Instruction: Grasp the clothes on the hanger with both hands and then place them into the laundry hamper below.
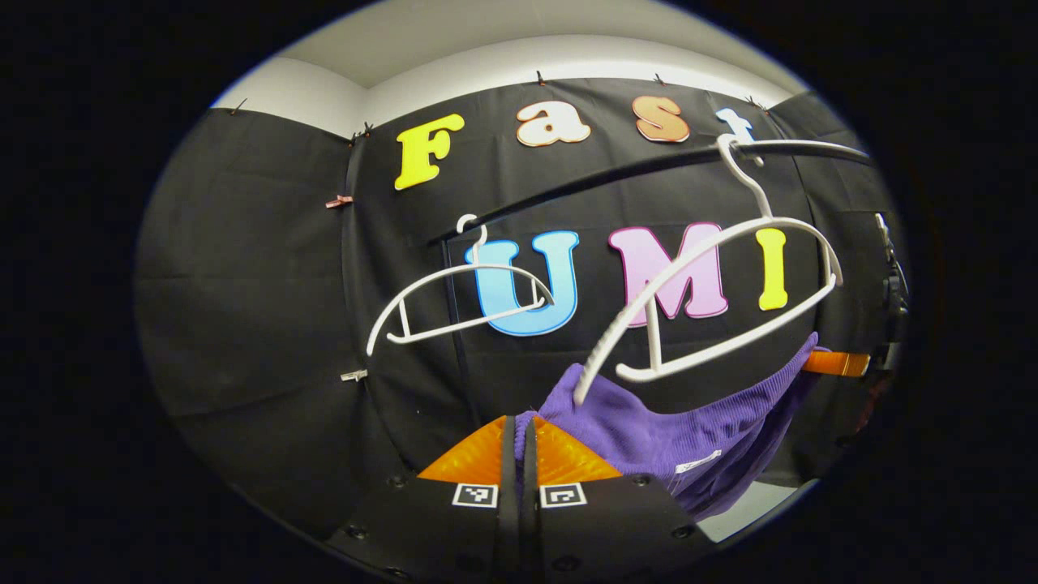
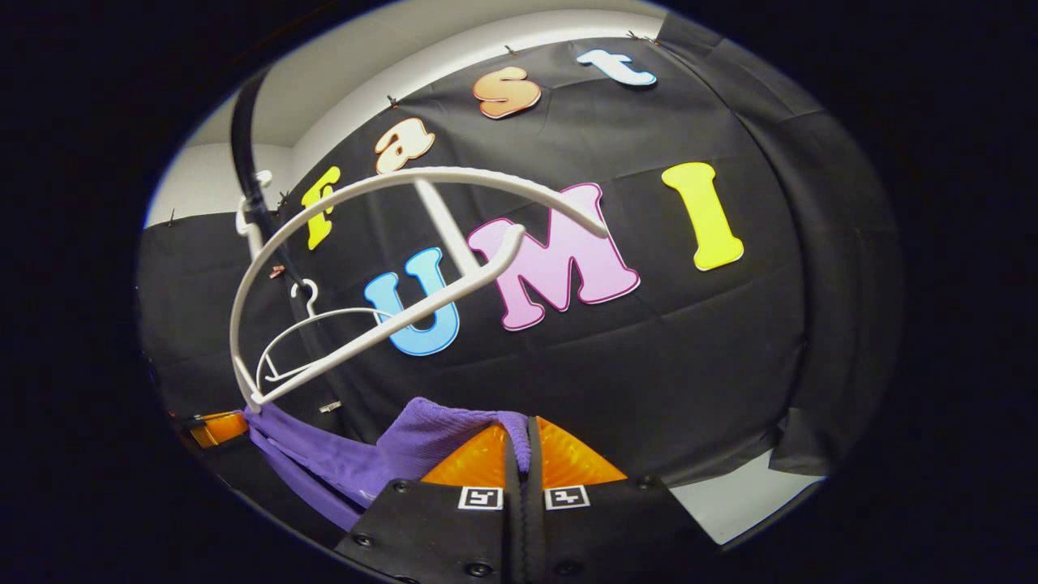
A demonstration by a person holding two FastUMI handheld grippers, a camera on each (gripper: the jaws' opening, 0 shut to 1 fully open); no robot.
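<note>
Purple garment edges pinched in both hand-held grippers, below white hanger.

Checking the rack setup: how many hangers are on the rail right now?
2. The near hanger hangs toward the rail's right end in the left gripper view, bare, with the purple garment just below it. The far hanger hangs further left, empty.

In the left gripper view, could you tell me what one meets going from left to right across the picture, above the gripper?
Smaller white hanger on the black rail → larger white hanger, now bare → purple garment below it → the right gripper at the garment's far corner.
</note>
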